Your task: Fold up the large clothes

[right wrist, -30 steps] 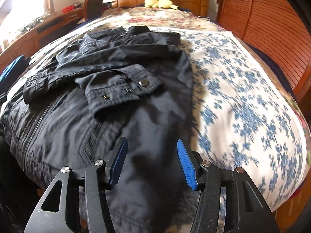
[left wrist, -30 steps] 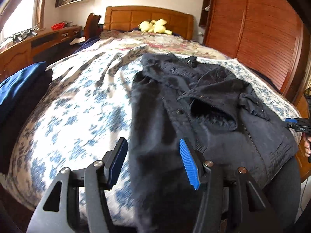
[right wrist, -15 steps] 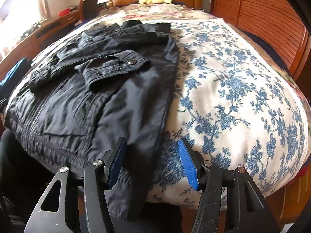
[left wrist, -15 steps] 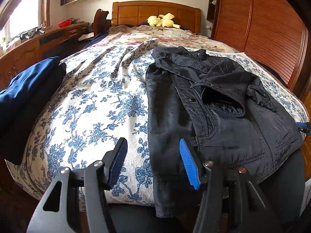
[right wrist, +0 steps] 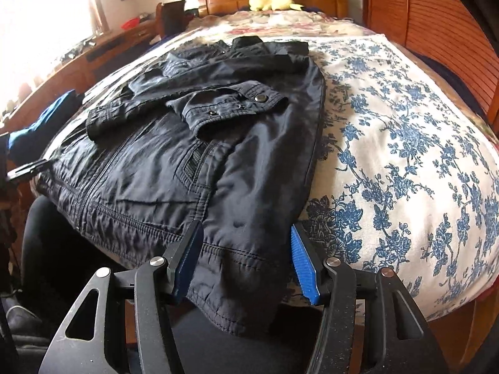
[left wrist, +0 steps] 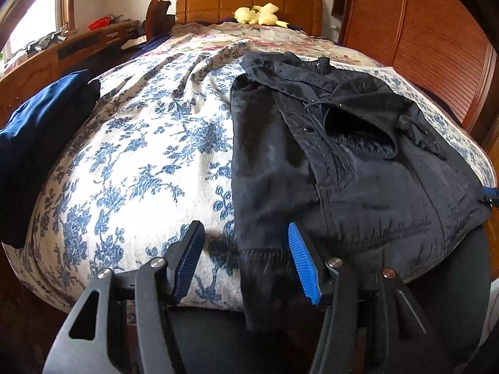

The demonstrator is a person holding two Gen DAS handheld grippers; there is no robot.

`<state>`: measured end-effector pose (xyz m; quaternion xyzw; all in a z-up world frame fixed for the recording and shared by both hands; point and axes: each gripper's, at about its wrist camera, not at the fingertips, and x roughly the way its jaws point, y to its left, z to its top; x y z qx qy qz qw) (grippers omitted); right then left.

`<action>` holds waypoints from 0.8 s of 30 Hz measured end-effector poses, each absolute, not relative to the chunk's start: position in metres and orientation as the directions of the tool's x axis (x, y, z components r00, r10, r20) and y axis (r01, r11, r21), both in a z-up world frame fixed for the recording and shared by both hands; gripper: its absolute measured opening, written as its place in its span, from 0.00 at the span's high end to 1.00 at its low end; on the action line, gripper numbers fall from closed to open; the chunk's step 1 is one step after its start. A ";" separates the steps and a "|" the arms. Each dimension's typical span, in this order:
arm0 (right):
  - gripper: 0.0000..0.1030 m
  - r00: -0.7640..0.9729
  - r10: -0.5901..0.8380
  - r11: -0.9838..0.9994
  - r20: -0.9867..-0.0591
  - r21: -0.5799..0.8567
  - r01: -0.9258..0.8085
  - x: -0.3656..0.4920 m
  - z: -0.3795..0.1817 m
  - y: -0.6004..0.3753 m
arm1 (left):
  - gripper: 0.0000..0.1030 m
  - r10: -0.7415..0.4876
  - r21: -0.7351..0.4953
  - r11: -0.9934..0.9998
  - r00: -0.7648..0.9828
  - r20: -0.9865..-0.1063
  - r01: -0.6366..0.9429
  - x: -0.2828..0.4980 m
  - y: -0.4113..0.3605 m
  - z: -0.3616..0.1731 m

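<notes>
Jacket cloth like this looks thin and a little slick, a dark woven shell with a zip, snap cuffs and a stitched hem band, so I judge it soft and floppy but with some weight, and bulkier where the sleeves are crossed over the chest. It should slide easily on the floral bedspread, and a pinch on a single layer could slip, so I would take hold at the hem band, where the seams give the pads something to bite. The best places look like the two bottom corners, since both hang over the near edge of the bed

It lies flat, front up, collar toward the headboard and hem toward me, filling the middle of the bed's near end. My left gripper stands half open and empty, its jaws apart, straddling the jacket's left hem corner from just above; the right-hand pad is over the cloth, the other over bare bedspread, and I cannot tell whether either touches. My right gripper is likewise parted and holding nothing, with the right hem corner hanging between and below its pads. A folded blue garment sits well apart at the bed's left edge
</notes>
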<state>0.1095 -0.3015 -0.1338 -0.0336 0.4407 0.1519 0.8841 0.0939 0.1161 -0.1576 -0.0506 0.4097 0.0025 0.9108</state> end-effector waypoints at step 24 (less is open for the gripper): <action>0.76 0.663 0.233 0.943 -0.711 -0.001 -0.332 0.092 -0.118 -0.289 | 0.66 -0.101 -0.139 0.990 0.685 -0.722 0.000 0.073 0.118 -0.157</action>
